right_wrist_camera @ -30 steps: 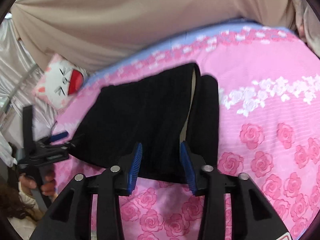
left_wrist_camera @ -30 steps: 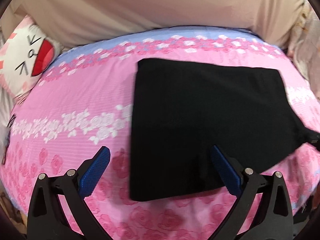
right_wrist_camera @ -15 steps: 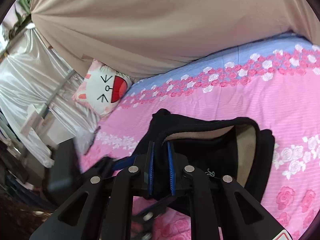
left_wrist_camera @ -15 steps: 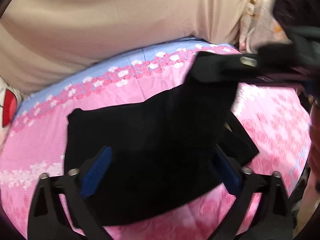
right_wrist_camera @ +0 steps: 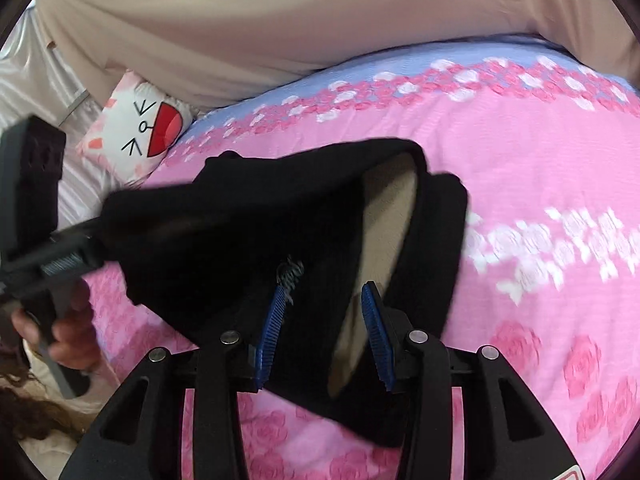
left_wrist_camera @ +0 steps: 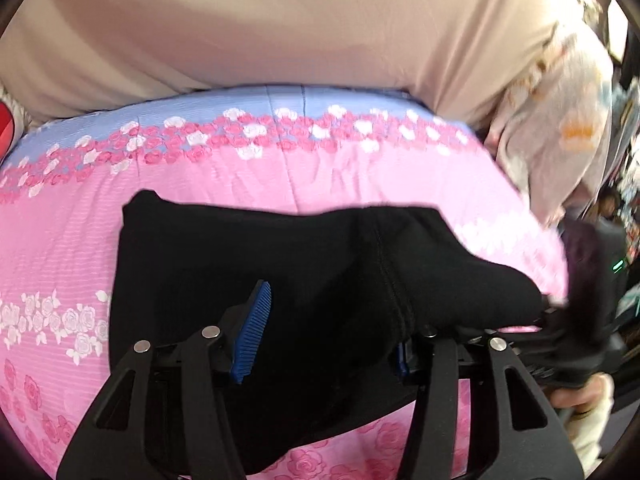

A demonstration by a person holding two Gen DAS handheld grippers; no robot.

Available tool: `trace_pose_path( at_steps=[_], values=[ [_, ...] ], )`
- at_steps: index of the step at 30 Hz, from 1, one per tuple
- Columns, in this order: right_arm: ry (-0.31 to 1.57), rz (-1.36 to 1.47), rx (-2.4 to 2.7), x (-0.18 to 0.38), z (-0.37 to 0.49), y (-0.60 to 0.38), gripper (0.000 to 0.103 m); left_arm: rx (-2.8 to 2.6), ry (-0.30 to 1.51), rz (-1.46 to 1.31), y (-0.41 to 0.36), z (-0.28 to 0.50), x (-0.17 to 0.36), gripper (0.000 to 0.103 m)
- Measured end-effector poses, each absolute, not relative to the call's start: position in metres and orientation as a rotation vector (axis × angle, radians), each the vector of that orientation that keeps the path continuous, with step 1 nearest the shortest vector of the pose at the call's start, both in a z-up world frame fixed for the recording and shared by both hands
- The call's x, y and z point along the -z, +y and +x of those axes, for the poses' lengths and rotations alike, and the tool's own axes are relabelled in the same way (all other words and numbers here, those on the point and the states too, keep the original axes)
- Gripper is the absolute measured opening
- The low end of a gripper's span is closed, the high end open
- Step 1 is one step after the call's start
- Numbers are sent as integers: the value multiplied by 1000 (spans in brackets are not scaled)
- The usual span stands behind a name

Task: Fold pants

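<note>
Pink rose-print bedspread (left_wrist_camera: 280,184); folded black knit pants (left_wrist_camera: 248,264).

Pink bedsheet (left_wrist_camera: 328,184) with rose print, white rose band, blue-lilac strip along far edge. Beige curtain (left_wrist_camera: 280,28) hangs behind the bed. Cartoon-face pillow (right_wrist_camera: 140,128), white with open red mouth, at far left corner.

We find no readable text, brand, number or label anywhere. The nearest thing to a sign is the drawn cartoon face on the white pillow (right_wrist_camera: 142,130), which lies at the far left corner of the pink bedspread (right_wrist_camera: 540,168): slanted black strokes for eyes and a red open mouth, no letters.
</note>
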State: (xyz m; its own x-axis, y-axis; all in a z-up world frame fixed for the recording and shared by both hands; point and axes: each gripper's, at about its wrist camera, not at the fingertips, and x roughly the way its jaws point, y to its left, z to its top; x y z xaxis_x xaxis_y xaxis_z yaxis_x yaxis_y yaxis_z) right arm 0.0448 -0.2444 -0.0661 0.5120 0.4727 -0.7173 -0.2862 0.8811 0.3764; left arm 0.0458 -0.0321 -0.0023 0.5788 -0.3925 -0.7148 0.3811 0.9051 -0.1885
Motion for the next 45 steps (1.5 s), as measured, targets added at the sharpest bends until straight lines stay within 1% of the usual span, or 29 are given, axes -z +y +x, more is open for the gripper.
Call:
trace_pose_path(
  at_steps=[3,6,7,8,9,11,12,13,14,16,17,18,20,21,22,23,26,27,28,29,31,32,34,35,36,41,42,43,45],
  values=[
    [941,245,-487,71,62,-243,47,427,799,-3,-29,45,-9,50],
    [958,258,-506,76,80,-234,47,432,786,12,-30,43,-14,50],
    [952,248,-515,76,84,-229,27,435,787,19,-31,42,-14,50],
    [952,250,-527,74,85,-225,3,435,787,24,-32,42,-13,50],
    [936,264,-538,67,84,-223,5,435,787,39,-34,41,-12,50],
    [861,250,-523,46,71,-227,5,441,789,64,-39,37,-10,50],
    [829,256,-504,38,61,-236,4,454,789,74,-42,33,-9,52],
    [820,276,-495,39,57,-245,4,461,793,77,-44,31,-7,57],
    [841,275,-449,49,58,-255,4,475,800,84,-47,28,-3,61],
    [946,295,-386,87,70,-268,4,510,828,113,-58,22,11,66],
    [931,353,-399,93,69,-274,3,530,845,136,-65,20,19,66],
    [914,411,-408,89,62,-281,4,543,857,159,-71,18,27,66],
    [853,380,-340,72,44,-287,11,555,882,209,-77,12,40,69],
    [799,350,-283,59,30,-292,22,550,883,208,-75,11,42,73],
    [787,346,-271,55,25,-294,26,545,882,197,-70,9,42,81],
    [772,356,-266,49,19,-297,26,538,880,183,-64,7,41,85],
    [776,376,-315,42,16,-293,26,523,875,163,-54,4,36,86],
    [785,362,-332,41,18,-287,32,514,867,161,-50,2,33,87],
    [799,348,-347,43,22,-278,45,501,854,158,-46,-1,28,90],
    [811,348,-364,46,27,-274,49,500,847,158,-44,-3,25,91],
    [830,354,-387,51,30,-267,50,519,820,159,-37,-10,16,92],
    [839,362,-407,54,34,-265,50,524,806,158,-34,-13,11,95],
    [855,377,-425,60,41,-259,48,507,771,165,-24,-20,4,96],
    [891,350,-395,67,51,-253,20,505,759,165,-20,-21,2,96],
    [911,320,-363,67,53,-250,1,495,749,165,-16,-21,1,96],
    [726,256,-335,12,30,-256,2,284,752,176,12,1,11,96],
    [737,247,-293,15,30,-265,2,241,763,177,18,7,15,96],
    [776,229,-250,25,34,-270,6,191,776,177,25,14,22,96],
    [887,278,-148,53,36,-287,9,140,804,166,36,23,32,96]
  ],
)
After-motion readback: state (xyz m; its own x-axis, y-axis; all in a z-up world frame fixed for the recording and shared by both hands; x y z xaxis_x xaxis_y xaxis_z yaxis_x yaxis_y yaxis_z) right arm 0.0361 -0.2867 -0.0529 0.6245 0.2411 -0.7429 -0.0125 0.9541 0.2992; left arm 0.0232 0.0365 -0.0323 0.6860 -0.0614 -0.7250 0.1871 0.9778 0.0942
